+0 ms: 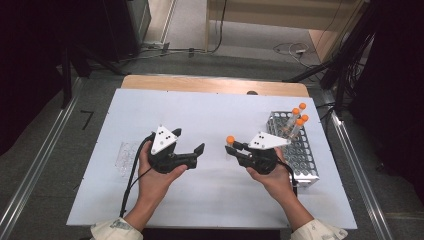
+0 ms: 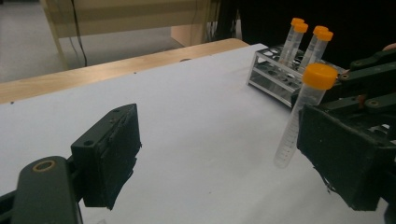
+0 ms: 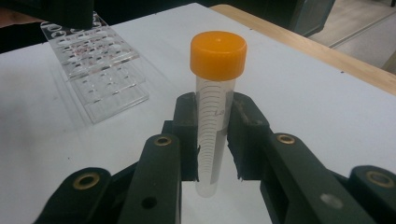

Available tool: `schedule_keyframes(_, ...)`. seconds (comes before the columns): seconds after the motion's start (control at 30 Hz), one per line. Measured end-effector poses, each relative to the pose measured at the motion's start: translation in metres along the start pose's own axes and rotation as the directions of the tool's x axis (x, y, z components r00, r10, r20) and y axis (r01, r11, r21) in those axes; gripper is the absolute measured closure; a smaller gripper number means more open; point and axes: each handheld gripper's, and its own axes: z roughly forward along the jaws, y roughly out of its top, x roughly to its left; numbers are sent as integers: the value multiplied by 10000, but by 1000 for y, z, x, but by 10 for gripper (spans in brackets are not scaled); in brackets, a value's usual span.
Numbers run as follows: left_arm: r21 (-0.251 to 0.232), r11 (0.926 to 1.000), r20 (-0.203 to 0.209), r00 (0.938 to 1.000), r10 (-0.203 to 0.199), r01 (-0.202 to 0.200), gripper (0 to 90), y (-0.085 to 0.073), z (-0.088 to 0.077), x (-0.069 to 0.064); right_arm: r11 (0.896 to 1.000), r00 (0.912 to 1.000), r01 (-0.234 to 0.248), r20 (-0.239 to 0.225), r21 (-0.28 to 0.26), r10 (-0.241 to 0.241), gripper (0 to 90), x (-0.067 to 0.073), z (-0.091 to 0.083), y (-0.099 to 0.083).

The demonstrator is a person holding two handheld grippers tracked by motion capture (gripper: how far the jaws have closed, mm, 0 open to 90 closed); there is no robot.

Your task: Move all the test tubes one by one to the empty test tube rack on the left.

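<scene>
You're holding the right gripper out over the white tabletop, jaws pointing toward the middle, and they're clamping a clear centrifuge tube with an orange screw cap just below that cap. The tube is standing nearly upright between the pads, its tapered tip hanging clear below them in the right gripper view. Your right hand is cupping the gripper body from underneath, wrist angled in from the lower right. Your left hand is mirroring it, with the left gripper aimed across at the tube, jaws spread wide and gripping nothing. Just behind your right hand, the metal tube rack is sitting near the table's right edge, carrying four more orange-capped tubes at its far end. A clear plastic rack is lying flat by your left wrist. Beyond the white sheet, a wooden table edge is showing, then grey floor with cables.
</scene>
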Motion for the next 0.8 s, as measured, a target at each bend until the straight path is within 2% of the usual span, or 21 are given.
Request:
schedule_keyframes(0.27,106,9999,406,9991,94,-99,146,-3,9,-13,9998,9994,110,-317,183,-104,721,9,12,-1)
schedule_keyframes(0.53,94,9999,631,9979,139,-145,155,-4,17,-22,9994,9985,112,-546,325,-94,721,15,22,-2)
schedule_keyframes(0.8,62,9995,931,9952,310,-317,231,-5,20,-28,9995,9958,80,-914,300,-52,721,21,29,-1)
